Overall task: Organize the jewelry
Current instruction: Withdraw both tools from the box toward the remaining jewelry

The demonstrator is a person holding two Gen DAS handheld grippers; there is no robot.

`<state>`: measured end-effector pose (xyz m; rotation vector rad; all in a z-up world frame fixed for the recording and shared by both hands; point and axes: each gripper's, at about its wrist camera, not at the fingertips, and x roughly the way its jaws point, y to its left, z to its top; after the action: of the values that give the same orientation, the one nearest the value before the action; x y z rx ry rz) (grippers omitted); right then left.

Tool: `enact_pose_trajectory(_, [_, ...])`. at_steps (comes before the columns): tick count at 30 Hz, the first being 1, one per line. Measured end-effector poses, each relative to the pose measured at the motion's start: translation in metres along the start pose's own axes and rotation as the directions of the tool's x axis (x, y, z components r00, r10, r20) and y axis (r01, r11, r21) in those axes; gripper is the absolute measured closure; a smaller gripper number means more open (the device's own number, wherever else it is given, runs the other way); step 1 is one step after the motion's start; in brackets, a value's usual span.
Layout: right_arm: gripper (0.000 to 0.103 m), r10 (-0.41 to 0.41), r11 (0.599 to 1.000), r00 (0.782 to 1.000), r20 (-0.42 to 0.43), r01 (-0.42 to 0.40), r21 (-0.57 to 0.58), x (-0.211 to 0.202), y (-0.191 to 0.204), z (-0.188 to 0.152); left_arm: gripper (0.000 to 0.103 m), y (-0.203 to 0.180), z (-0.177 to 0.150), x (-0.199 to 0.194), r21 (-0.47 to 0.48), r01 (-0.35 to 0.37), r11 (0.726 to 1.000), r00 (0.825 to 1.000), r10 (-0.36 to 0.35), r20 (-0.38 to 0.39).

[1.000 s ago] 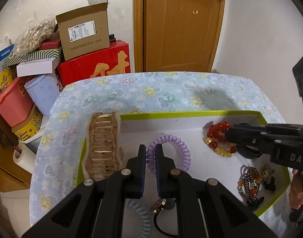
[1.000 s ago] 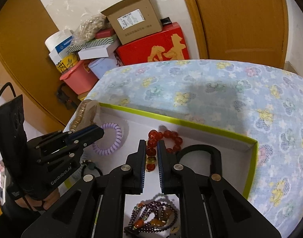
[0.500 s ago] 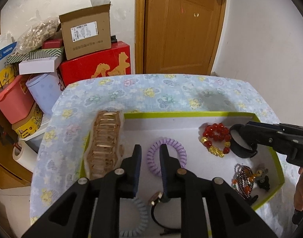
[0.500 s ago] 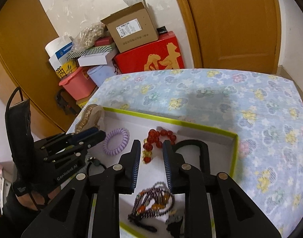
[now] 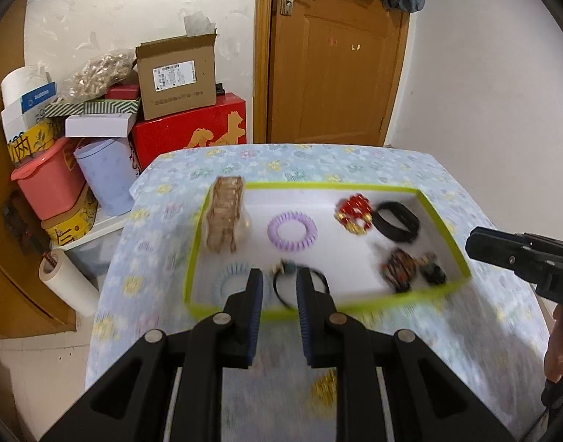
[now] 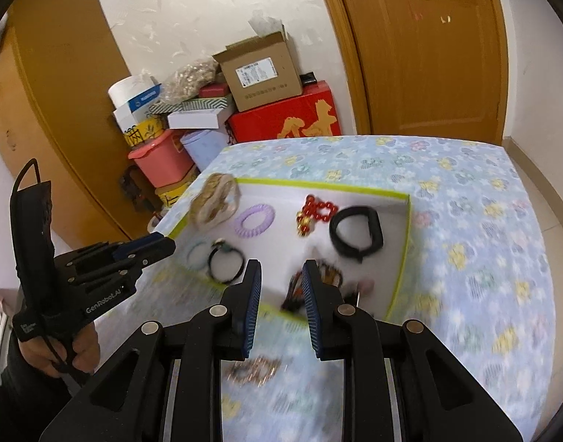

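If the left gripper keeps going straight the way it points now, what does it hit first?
Probably the black hair tie at the near edge of the tray: it sits right between the left gripper fingers' line. Depth is blurred, so unsure.

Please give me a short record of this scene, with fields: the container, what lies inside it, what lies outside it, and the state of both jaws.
container: green-rimmed box on floral cloth
inside: purple coil ring, red bead bracelet, black band, wooden clip
outside: gold chain on the cloth
left gripper: jaws open, empty
right gripper: jaws open, empty
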<state>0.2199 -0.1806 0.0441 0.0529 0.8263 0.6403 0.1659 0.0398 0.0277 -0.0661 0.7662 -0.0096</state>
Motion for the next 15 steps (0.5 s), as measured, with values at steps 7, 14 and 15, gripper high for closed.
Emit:
enact_pose_trajectory(7, [0.079,-0.012,1.000,0.999,0.035,0.013,-0.009,-0.042,0.019,-0.033,0.084,-0.003,-0.033,-0.042,-0.007,0.003,1.000,1.000,-0.003,0.012])
enact_pose_trajectory(14, [0.079,-0.001,1.000,0.999,0.044,0.001,0.007,-0.068,0.029,-0.062,0.084,-0.006,-0.062,-0.071,-0.007,0.005,1.000,1.000,-0.005,0.014])
enact_pose_trajectory(15, [0.079,0.004,1.000,0.999,0.042,-0.004,0.007,-0.070,0.031,-0.066,0.084,-0.006,-0.066,-0.074,-0.008,0.007,1.000,1.000,-0.007,0.016])
